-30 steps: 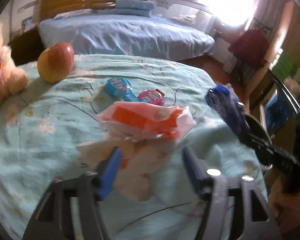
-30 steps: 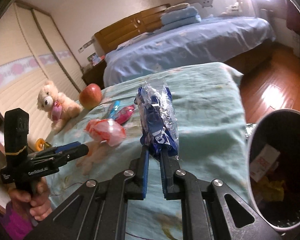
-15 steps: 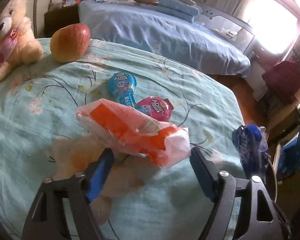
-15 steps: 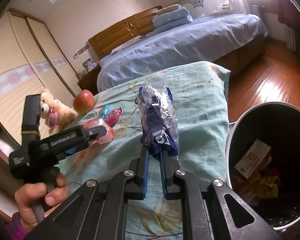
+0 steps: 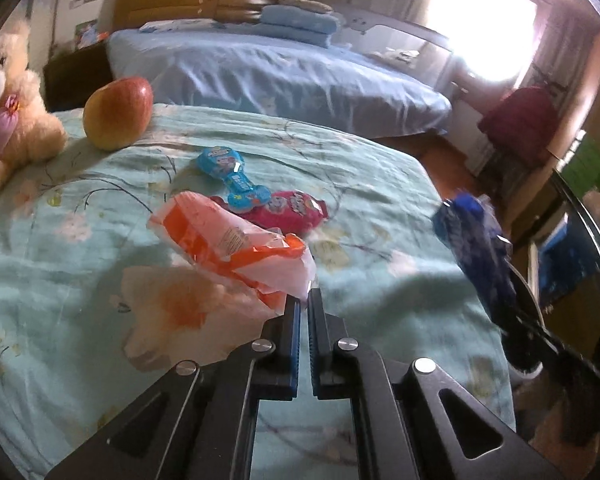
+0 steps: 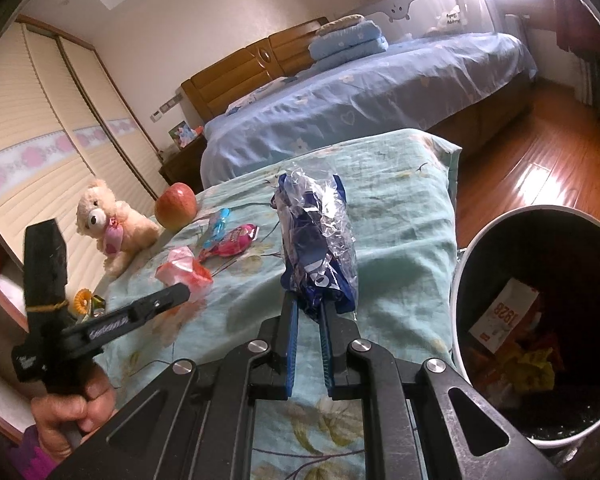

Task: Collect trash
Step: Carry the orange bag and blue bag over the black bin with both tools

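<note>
Bedroom scene, with a green floral bedspread point(image 5: 380, 184) in front and a blue-sheeted bed point(image 5: 284, 76) behind it. The orange-and-white wrapper point(image 5: 236, 248) sits on the bedspread, and the left gripper point(image 5: 304, 300) has just snapped its jaws closed on the wrapper's near corner — the plastic is pinched right at the tips. The right gripper point(image 6: 309, 310) has its jaws clamped on the lower end of a crinkly blue wrapper point(image 6: 318, 240), holding it upright above the bedspread, not yet over the trash bin point(image 6: 480, 248), which stands just off the bed's right edge.

Progress, as I read it: the bin already has some packaging in it, two pieces are in hand but neither is dropped. A blue candy packet point(image 5: 232, 176) and a pink candy packet point(image 5: 288, 212) lie touching each other just beyond the orange wrapper — possibly next, if they count as trash. The apple point(image 5: 118, 112) and teddy bear point(image 5: 8, 116) further back probably stay.
</note>
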Demonstrator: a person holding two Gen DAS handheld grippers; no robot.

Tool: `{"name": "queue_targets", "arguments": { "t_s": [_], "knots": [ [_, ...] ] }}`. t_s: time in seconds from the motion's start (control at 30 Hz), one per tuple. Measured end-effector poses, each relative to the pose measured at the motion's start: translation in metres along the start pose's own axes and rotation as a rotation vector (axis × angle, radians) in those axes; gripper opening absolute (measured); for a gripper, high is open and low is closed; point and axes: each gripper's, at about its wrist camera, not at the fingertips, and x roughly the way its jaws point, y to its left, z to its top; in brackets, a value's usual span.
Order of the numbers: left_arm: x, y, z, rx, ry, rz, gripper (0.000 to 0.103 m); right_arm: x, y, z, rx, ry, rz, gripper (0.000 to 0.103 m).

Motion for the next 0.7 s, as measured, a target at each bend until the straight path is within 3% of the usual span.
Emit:
{"name": "queue_targets", "arguments": {
  "t_s": [0.37,0.7],
  "knots": [
    [-0.022,-0.044,-0.026,0.224,-0.006,-0.065,0.001,-0.021,-0.002,-0.011,0.008,-0.024,-0.041,0.01],
    [-0.025,-0.093,-0.04,0.365,-0.006,-0.126,0.001,-0.048,-0.027,-0.017,0.062,-0.058,-0.115,0.01]
  ]
}}
